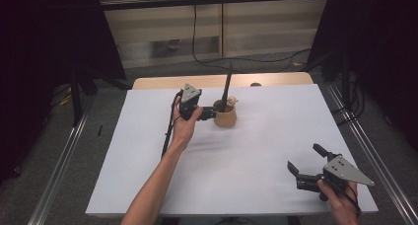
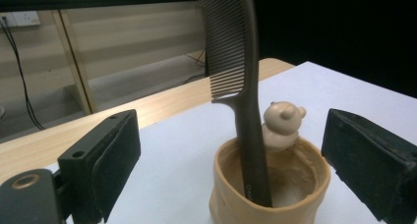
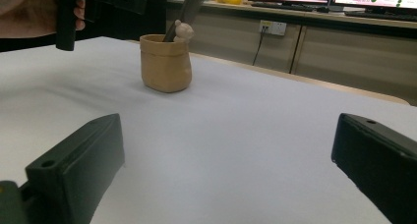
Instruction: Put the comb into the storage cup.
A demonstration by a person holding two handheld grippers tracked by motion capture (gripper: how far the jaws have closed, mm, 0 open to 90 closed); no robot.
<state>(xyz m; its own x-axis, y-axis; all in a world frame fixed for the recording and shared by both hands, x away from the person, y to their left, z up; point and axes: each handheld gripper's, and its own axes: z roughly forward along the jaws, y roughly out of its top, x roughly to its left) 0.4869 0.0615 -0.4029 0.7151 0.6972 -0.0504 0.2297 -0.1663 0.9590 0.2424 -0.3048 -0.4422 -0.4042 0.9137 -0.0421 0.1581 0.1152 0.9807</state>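
- A tan cup [image 1: 225, 117] stands on the white bench [image 1: 256, 151], toward the far side and a little left of the middle.
- A dark comb [image 1: 226, 89] stands in the cup, handle down and teeth up, leaning slightly.
- A small bear figure [image 2: 280, 126] sits on the cup's far rim, just beside the comb's handle.
- The left tongs [image 1: 209, 112] are held right up at the cup's left side, pointing toward it.
- In the left gripper view the left tongs are spread wide, with the cup and comb between the two jaws; neither jaw touches the cup.
- The right tongs [image 1: 305, 163] are near the front right corner of the bench, well apart from the cup.
- Their jaws stand wide apart with nothing between them but bare bench.
- In the right gripper view the cup sits far off, ahead and to the left.
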